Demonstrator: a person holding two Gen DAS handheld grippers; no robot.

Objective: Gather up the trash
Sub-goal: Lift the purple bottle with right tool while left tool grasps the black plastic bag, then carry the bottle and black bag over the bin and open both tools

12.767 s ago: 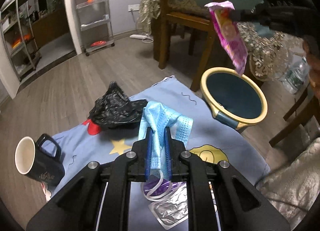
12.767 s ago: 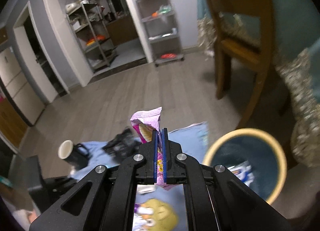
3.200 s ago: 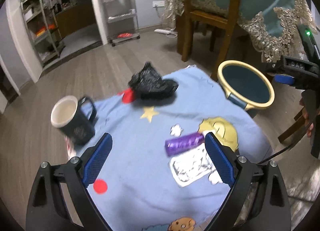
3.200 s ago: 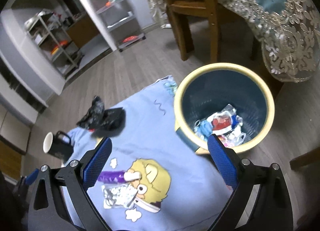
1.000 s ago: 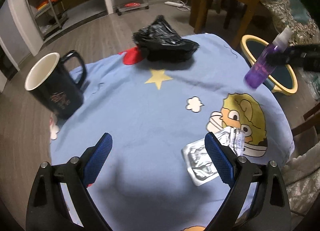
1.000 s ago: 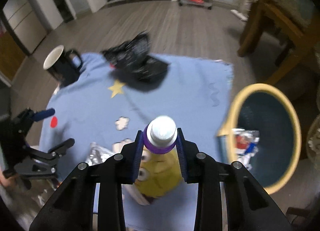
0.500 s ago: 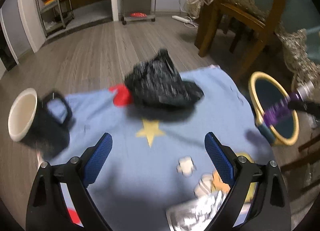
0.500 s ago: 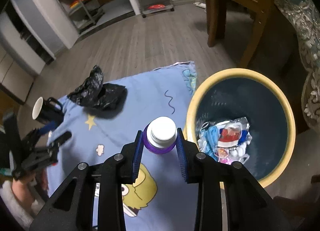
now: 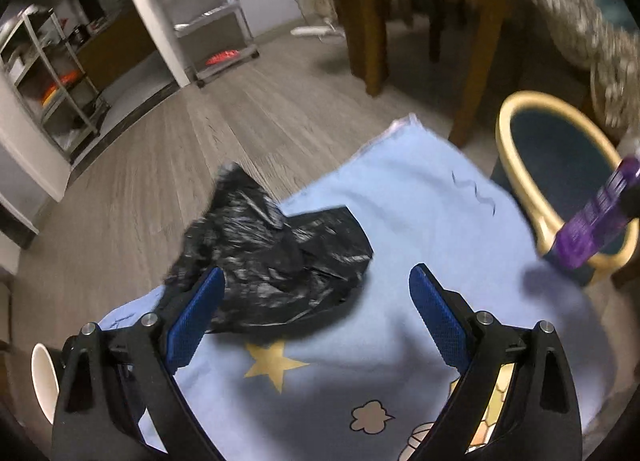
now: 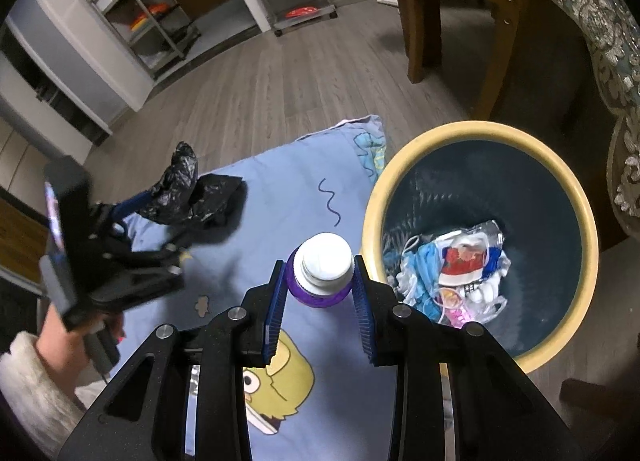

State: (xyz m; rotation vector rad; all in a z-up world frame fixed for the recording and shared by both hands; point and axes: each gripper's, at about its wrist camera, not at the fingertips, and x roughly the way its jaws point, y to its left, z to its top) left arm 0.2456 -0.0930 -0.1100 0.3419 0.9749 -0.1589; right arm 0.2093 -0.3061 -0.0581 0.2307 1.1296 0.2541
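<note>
Black plastic bag (image 9: 276, 257) between open left tongs (image 9: 316, 313), chair (image 9: 424, 1) beyond.

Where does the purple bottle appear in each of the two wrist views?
Left wrist: purple bottle at the right edge, tilted, before the yellow-rimmed bin.
Right wrist: purple bottle at centre, between the right gripper pads.
Shared landmark: black plastic bag on the blue cloth.
</note>
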